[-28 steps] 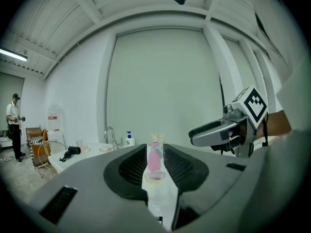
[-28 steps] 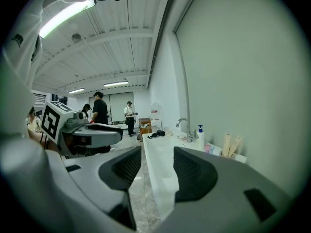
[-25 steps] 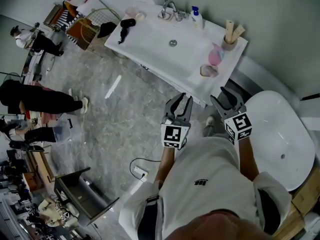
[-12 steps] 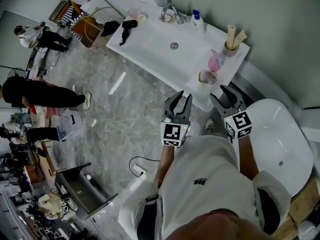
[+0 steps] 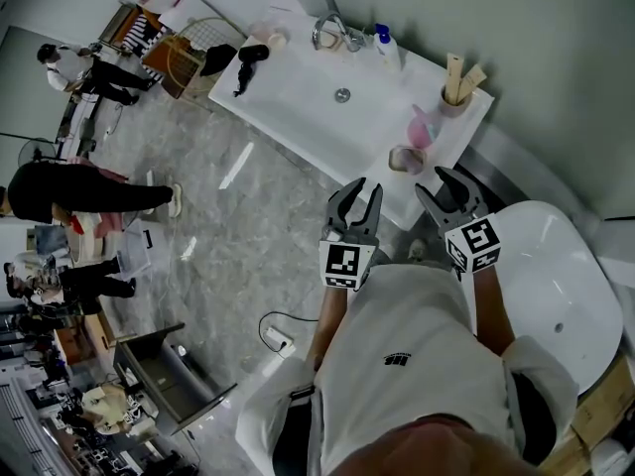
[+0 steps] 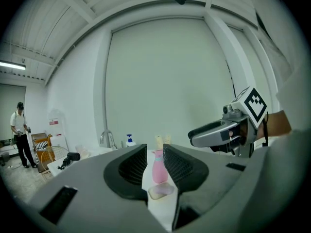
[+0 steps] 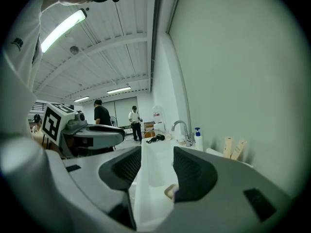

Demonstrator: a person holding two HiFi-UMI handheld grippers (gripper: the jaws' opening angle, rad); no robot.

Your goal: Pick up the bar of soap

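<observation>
One bar of soap (image 5: 407,159) lies on the white counter (image 5: 298,97), at the counter's near right corner, close to its front edge. In your left gripper view the soap shows low in the gap between the jaws, well ahead of them and not touched. In your right gripper view it peeks out beside the right-hand jaw, partly hidden by it.

Just behind the soap on the counter stands a pink bottle (image 5: 422,127), and at the counter's far right corner stands a cup (image 5: 454,95) holding pale wooden pieces. Along the counter's back edge you can see the faucet (image 5: 332,31) with a pump bottle (image 5: 387,42) beside it. The drain (image 5: 342,95) sits mid-counter, and a black hair dryer (image 5: 248,59) rests at the counter's left end.

Your left gripper (image 5: 365,188) hangs just off the counter's front edge, over the floor, with its jaws apart and nothing between them. Your right gripper (image 5: 437,186) hangs beside it, off the counter's right front corner, its jaws likewise spread and empty. Neither one touches the counter.

Right of the counter lies a white bathtub (image 5: 556,286). Beyond the counter's left end stands a wire basket (image 5: 189,53), and further off on that side, people (image 5: 79,191) stand on the grey floor
</observation>
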